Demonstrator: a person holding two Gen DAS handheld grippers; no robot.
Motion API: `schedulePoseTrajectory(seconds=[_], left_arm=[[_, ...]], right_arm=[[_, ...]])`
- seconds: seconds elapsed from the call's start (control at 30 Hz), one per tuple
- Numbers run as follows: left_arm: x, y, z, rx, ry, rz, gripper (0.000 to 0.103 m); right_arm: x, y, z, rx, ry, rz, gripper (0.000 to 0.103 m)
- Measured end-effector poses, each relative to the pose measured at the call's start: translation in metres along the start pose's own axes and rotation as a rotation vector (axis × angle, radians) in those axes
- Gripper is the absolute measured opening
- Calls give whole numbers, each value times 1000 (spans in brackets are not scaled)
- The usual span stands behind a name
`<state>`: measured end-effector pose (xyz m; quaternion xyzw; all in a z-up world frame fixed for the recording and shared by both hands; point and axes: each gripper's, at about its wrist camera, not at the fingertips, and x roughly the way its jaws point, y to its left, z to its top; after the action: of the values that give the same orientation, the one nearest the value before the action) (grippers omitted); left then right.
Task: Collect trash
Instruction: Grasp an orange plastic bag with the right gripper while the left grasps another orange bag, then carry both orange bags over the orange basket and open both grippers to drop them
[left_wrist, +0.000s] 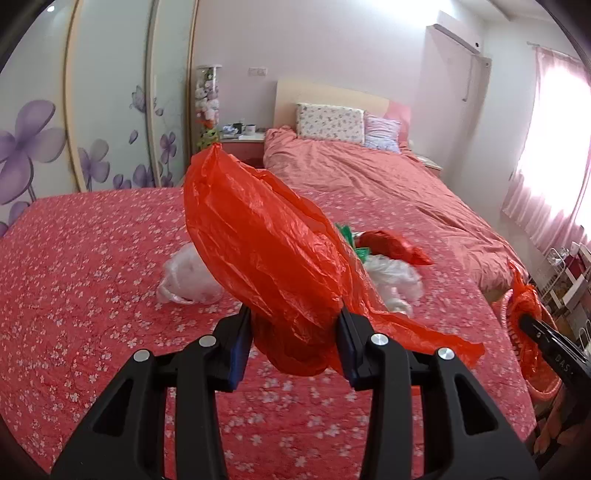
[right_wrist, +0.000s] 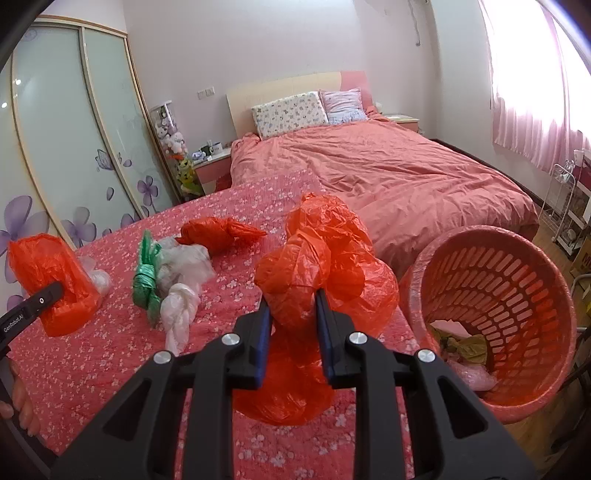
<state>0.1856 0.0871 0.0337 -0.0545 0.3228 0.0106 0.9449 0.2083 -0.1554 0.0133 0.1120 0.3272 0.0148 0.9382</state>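
Observation:
My left gripper (left_wrist: 295, 328) is shut on a loose red plastic bag (left_wrist: 266, 251), which billows up above the flowered bedspread (left_wrist: 92, 295). From the right wrist view that same bag (right_wrist: 48, 273) shows at the far left. My right gripper (right_wrist: 293, 310) is shut on a knotted orange bag (right_wrist: 325, 266), held just left of a red slotted basket (right_wrist: 498, 295) beside the bed. Still on the bedspread lie a green bag (right_wrist: 146, 280), a twisted white bag (right_wrist: 181, 302), a clear bag (right_wrist: 188, 258) and a knotted red bag (right_wrist: 218, 232).
The basket holds crumpled paper and a pink bag (right_wrist: 476, 376). Another clear bag (left_wrist: 188, 277) lies left of the pile. A pink duvet (right_wrist: 388, 166) covers the far half of the bed. A wire rack (right_wrist: 569, 206) stands by the curtained window, wardrobe doors (right_wrist: 74, 129) on the left.

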Motion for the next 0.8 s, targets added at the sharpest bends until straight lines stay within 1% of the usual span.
schedulePoseTrajectory(seconds=[0.23, 0.43, 0.57, 0.8], left_arm=[[-10, -34, 0, 53, -16, -50, 41], [-10, -63, -5, 103, -20, -98, 41], [-10, -89, -10, 138, -17, -147, 41], [-6, -133, -14, 183, -8, -226, 41]], right_arm=[[-26, -12, 1, 12, -43, -9, 23], [-50, -33, 1, 39, -74, -27, 23], [-64, -49, -2, 60, -95, -39, 23], [-85, -78, -6, 90, -132, -85, 23]])
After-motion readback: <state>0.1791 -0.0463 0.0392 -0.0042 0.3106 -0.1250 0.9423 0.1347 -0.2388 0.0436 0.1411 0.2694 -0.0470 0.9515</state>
